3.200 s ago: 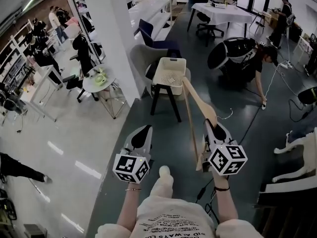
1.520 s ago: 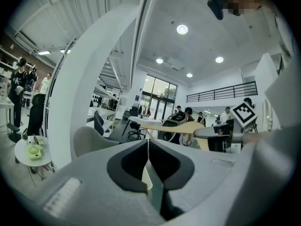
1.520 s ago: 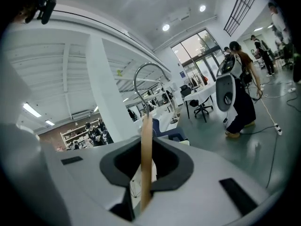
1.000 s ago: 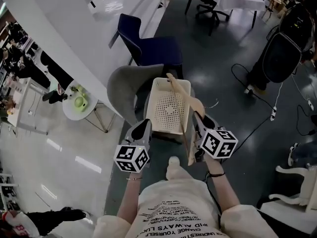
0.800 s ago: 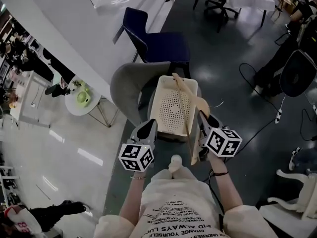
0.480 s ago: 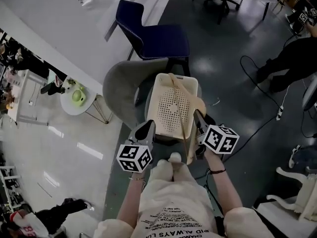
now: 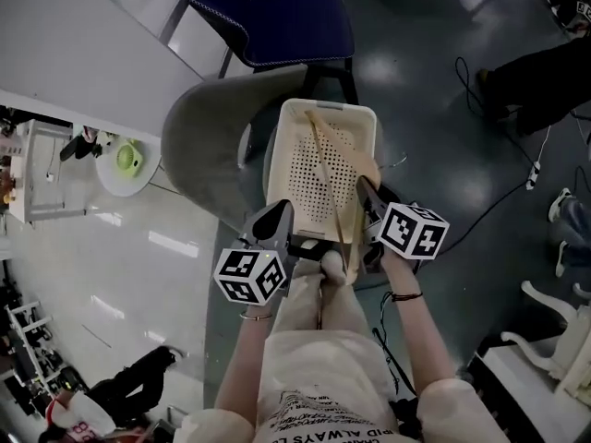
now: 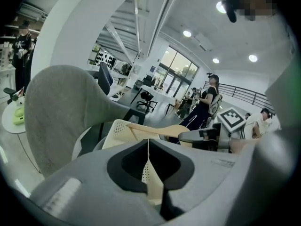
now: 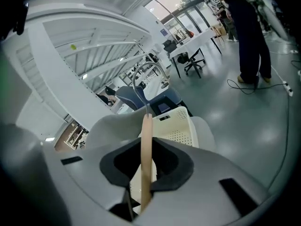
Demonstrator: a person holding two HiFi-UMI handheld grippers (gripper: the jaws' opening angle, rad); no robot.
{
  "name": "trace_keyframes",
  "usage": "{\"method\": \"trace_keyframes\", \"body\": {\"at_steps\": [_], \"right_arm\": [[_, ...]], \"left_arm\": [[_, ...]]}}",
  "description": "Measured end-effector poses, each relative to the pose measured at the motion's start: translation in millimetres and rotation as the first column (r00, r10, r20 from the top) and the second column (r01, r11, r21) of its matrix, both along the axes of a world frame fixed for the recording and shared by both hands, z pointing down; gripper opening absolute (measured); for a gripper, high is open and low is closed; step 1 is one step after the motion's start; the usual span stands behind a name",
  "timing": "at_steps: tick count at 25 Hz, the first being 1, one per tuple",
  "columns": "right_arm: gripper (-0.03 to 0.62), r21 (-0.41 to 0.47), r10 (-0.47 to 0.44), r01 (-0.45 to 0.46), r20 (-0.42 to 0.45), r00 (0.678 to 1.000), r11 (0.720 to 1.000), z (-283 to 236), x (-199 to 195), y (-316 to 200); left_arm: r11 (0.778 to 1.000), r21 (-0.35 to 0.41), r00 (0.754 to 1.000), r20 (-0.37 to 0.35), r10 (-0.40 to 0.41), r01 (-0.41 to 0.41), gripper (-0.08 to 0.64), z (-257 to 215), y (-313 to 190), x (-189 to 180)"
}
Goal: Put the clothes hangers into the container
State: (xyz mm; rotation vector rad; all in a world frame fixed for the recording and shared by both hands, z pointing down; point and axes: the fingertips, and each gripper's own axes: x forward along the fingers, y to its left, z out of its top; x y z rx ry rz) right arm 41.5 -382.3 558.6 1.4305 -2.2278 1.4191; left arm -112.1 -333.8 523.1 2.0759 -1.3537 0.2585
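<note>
Hanger status: pale wooden clothes hanger (image 7: pixel 330 192) is pinched edge-on in the right gripper (image 7: pixel 367 197), jaws clamped on the wood. It slants over the cream perforated plastic basket (image 7: pixel 274 155), one end near the basket's far-left corner and the other poking out past the near rim. Can't tell if it touches the basket floor. Left gripper (image 7: pixel 277 215) has jaws pressed together with nothing in them, just off the basket's near-left corner. Basket sits on the seat of a grey shell chair (image 7: pixel 199 146); the chair back wraps the basket's left side, so it's tight there. Navy chair (image 7: pixel 277 17) stands beyond the far rim. Dark floor (image 7: pixel 434 137) to the right gives open room.
</note>
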Motion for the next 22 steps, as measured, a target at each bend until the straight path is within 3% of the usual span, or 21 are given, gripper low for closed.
{"method": "trace_keyframes", "body": {"at_steps": [22], "right_arm": [[0.055,-0.111,-0.068,0.069,0.006,0.998,0.991,92,-24,-30]], "left_arm": [[0.983,-0.155,0.992,-0.086,0.090,-0.103,0.026,92,-17,31]]}}
